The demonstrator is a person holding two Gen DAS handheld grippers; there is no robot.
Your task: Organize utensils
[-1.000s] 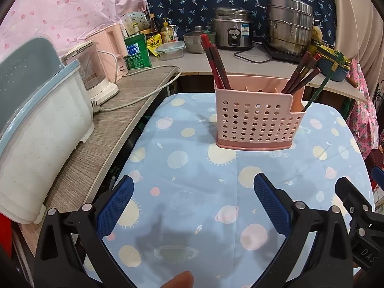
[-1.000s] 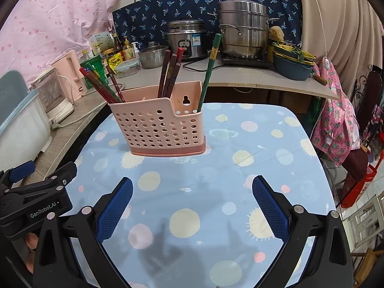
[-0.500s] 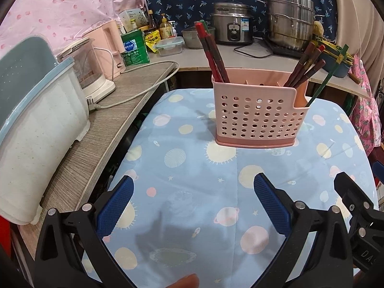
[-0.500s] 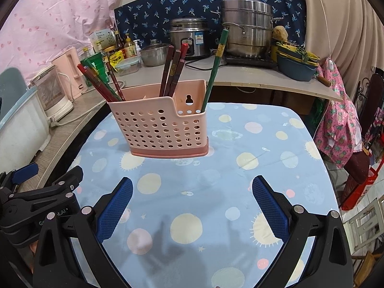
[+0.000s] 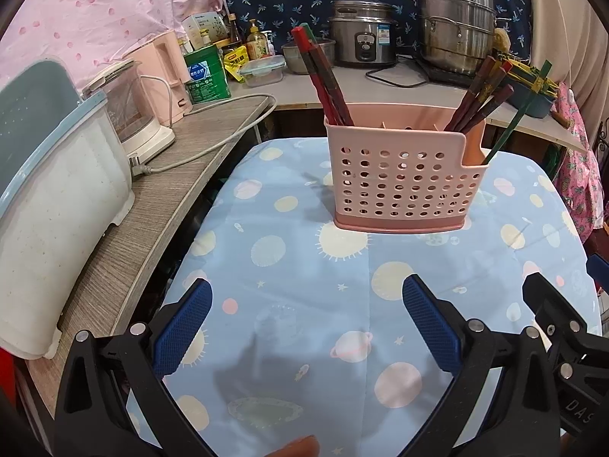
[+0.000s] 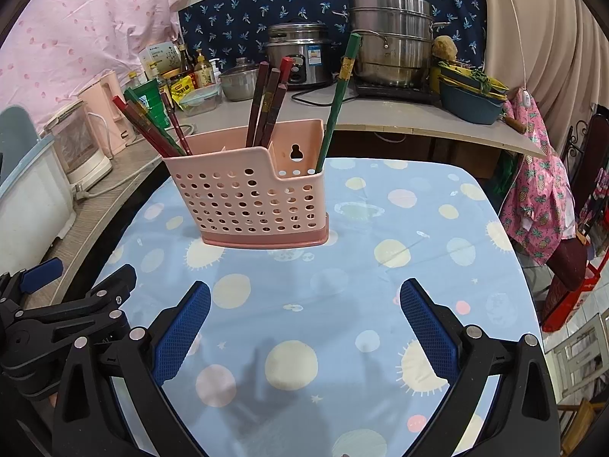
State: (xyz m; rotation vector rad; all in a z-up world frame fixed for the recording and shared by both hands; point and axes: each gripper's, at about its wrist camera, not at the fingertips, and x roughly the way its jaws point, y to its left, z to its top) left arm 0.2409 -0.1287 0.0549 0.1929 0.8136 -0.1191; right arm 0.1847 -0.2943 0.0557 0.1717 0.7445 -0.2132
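A pink perforated utensil holder (image 5: 403, 179) (image 6: 251, 194) stands upright on the blue planet-print tablecloth (image 5: 304, 274) (image 6: 380, 266). Dark red chopsticks (image 5: 323, 76) (image 6: 152, 129) lean in its left compartment, a second brown-red bunch (image 5: 483, 91) (image 6: 268, 99) in the middle one, and a green chopstick (image 5: 521, 114) (image 6: 338, 95) in the low right section. My left gripper (image 5: 306, 323) and right gripper (image 6: 304, 323) both hover open over the cloth in front of the holder, nothing between their blue pads. Each gripper shows at the edge of the other's view.
A wooden counter (image 5: 163, 190) on the left carries a white and blue tub (image 5: 45, 205), a kettle (image 5: 129, 114) and a cable. Behind the table are a rice cooker (image 6: 298, 53), a steel steamer pot (image 6: 392, 38) and bowls (image 6: 468, 95). Patterned clothes (image 6: 536, 190) hang at the right.
Both grippers have drawn closer to the holder and risen slightly, so it looms a little larger. They stay open and empty. The holder and chopsticks have not moved.
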